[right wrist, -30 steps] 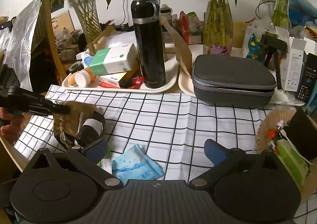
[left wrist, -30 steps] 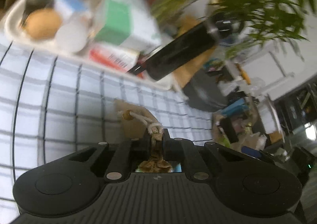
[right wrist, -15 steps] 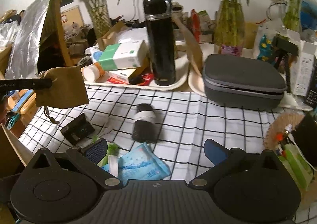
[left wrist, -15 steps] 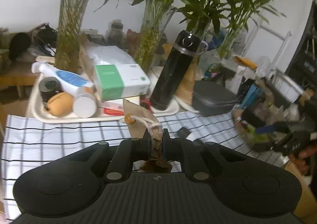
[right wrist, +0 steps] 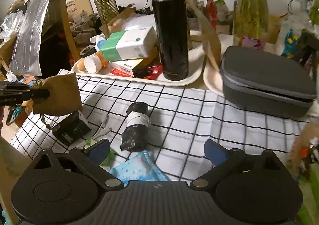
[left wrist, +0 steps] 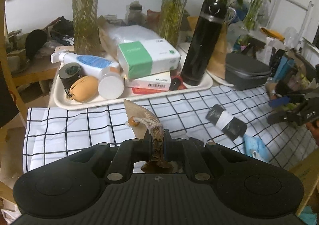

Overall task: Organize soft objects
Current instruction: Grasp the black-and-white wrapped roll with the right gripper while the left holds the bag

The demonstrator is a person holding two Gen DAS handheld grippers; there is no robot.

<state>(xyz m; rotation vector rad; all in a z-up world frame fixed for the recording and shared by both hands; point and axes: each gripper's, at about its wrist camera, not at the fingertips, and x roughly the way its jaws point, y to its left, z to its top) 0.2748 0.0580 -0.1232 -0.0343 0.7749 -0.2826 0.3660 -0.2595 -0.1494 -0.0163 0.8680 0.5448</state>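
Note:
My left gripper (left wrist: 157, 138) is shut on the neck of a tan drawstring pouch (left wrist: 142, 114) and holds it above the checked cloth. The right wrist view shows the pouch (right wrist: 59, 93) hanging from that gripper (right wrist: 42, 93) at the left. A black roll with a white band (right wrist: 136, 126) lies on the cloth, also in the left wrist view (left wrist: 226, 122). A blue tissue packet (right wrist: 137, 171) lies just ahead of my right gripper (right wrist: 157, 150), which is open and empty. The right gripper also shows in the left wrist view (left wrist: 279, 109).
A white tray (right wrist: 191, 77) at the back holds a black flask (right wrist: 170, 25), a green and white tissue pack (right wrist: 127, 45) and bottles. A grey zip case (right wrist: 265, 79) sits at the back right. A small black box (right wrist: 69, 127) lies under the pouch. Vases with plants stand behind.
The left gripper has lifted the pouch off the cloth and swung level. The black roll and black box, earlier under the pouch, now lie bare. The right gripper moved closer to the roll.

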